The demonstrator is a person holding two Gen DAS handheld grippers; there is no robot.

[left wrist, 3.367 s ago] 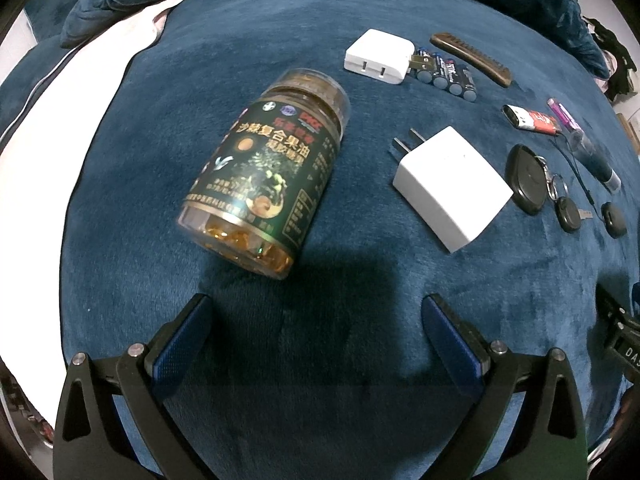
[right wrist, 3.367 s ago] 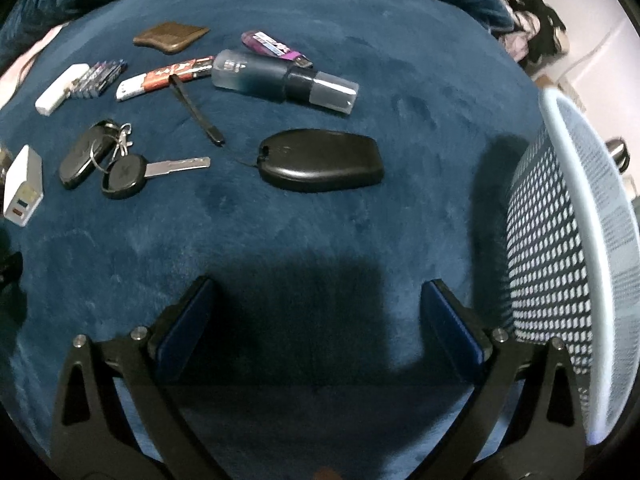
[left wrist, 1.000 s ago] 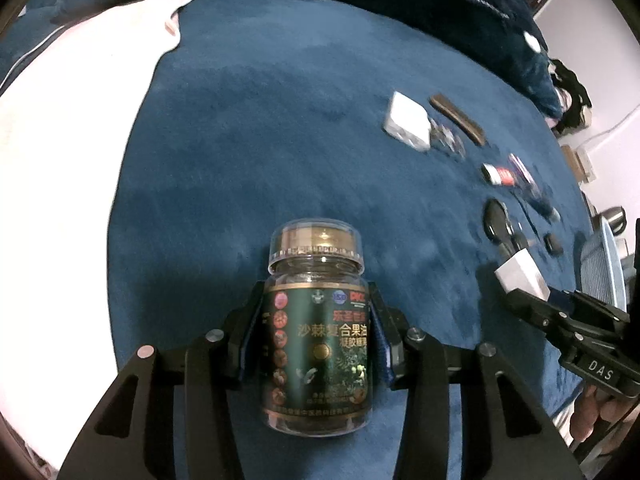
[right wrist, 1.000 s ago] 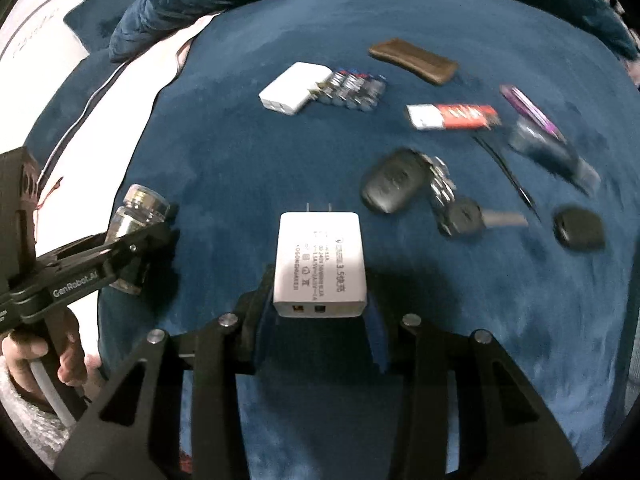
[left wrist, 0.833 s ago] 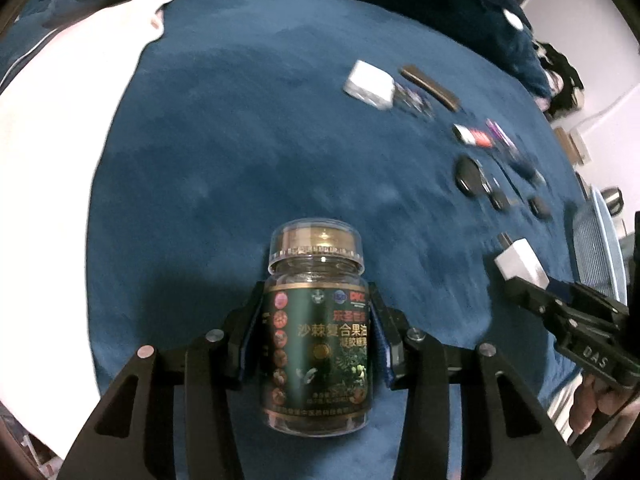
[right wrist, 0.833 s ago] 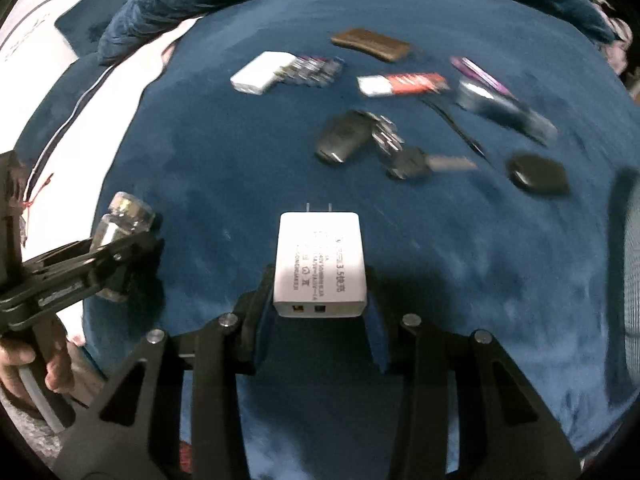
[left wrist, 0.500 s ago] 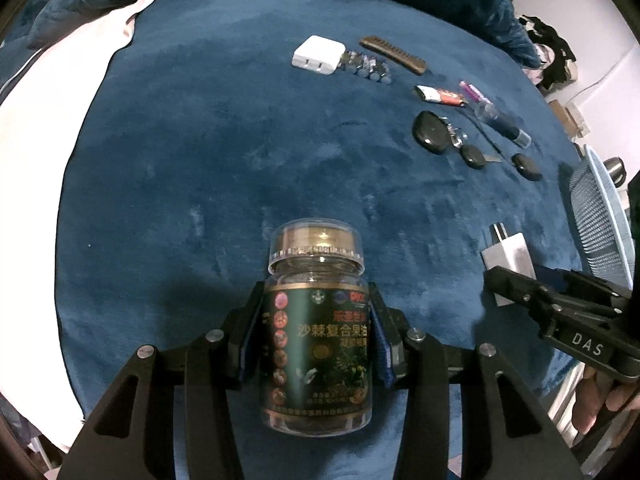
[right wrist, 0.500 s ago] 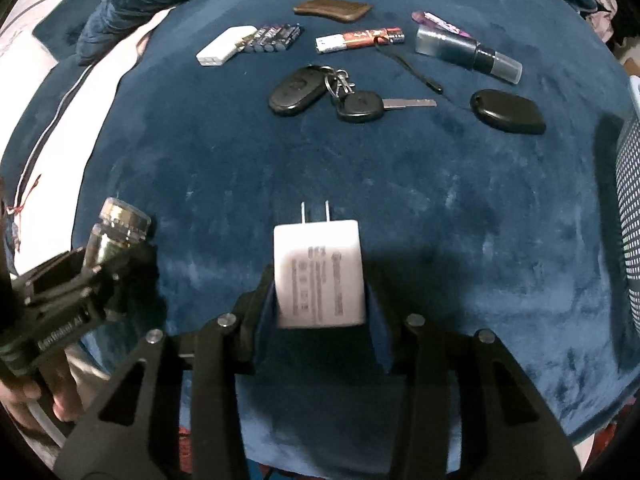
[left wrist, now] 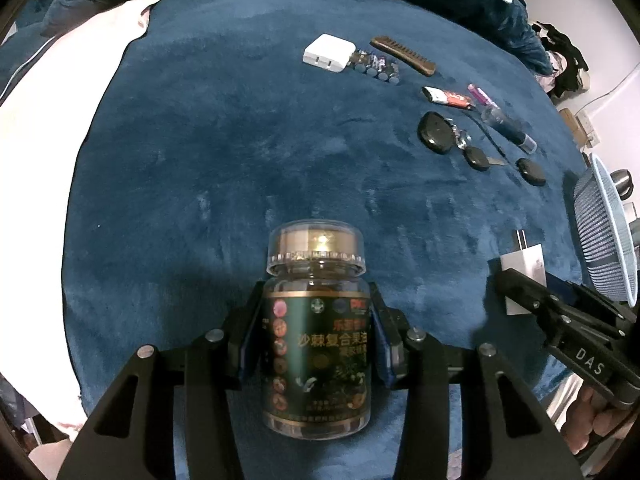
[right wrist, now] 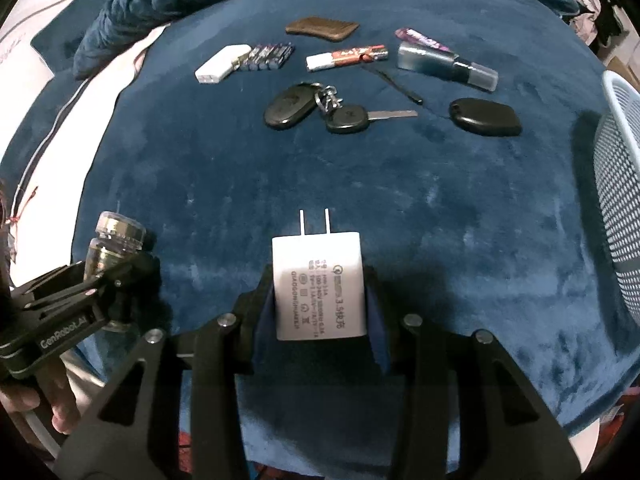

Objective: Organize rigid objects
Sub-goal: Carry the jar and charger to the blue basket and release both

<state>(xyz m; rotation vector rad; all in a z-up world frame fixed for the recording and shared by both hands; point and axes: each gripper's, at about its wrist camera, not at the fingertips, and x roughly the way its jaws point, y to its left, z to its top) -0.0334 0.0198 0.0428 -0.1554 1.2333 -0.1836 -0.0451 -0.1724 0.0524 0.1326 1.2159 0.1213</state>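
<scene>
Right gripper (right wrist: 318,304), clamped on the white charger (right wrist: 318,286) with prongs pointing up-frame, is held nearer the mesh basket (right wrist: 618,200) at right edge than the left gripper (left wrist: 316,344), which is clamped on the supplement bottle (left wrist: 316,332).

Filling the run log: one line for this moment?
left tongs: shut on bottle | right tongs: shut on charger | both lifted off blanket | basket: right

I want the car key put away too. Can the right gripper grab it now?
Probably not yet: the right gripper is shut on the white charger, so its jaws are full. The car key lies uncovered on the blanket.
</scene>
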